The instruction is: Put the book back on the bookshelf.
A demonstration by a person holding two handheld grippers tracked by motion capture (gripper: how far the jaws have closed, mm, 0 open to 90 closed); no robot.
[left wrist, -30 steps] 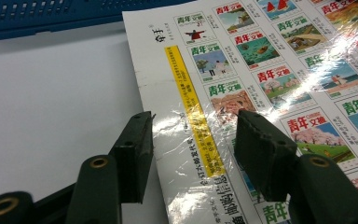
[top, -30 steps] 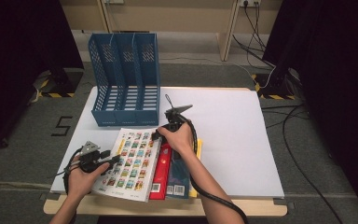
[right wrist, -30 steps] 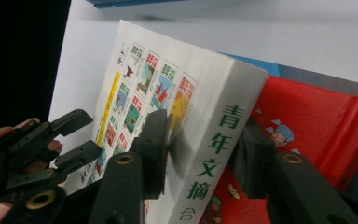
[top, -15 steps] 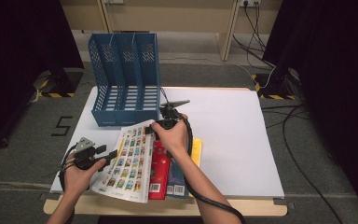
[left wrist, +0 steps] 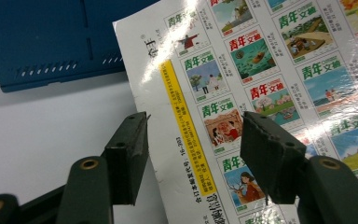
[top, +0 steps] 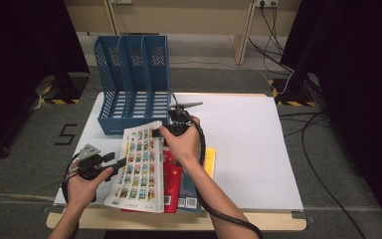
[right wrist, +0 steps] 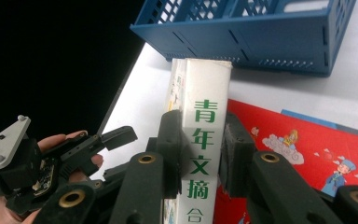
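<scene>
right gripper (right wrist: 199, 154) clamps our magazine (top: 140, 164) by its spine, tilting it up off the red book (top: 171, 181) | left gripper (left wrist: 193, 154) stands wide, jaws straddling the cover edge to steady it | file rack (top: 132, 82) waits just behind

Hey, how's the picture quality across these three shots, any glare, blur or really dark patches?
Left gripper view: white glare streaks cross the glossy magazine cover, washing out some print; the near jaws look soft. Right gripper view: the magazine's spine is sharp, while the upper left is plain black. High view: even light on the table, dark curtains at both sides, fine print on the cover unreadable.
</scene>
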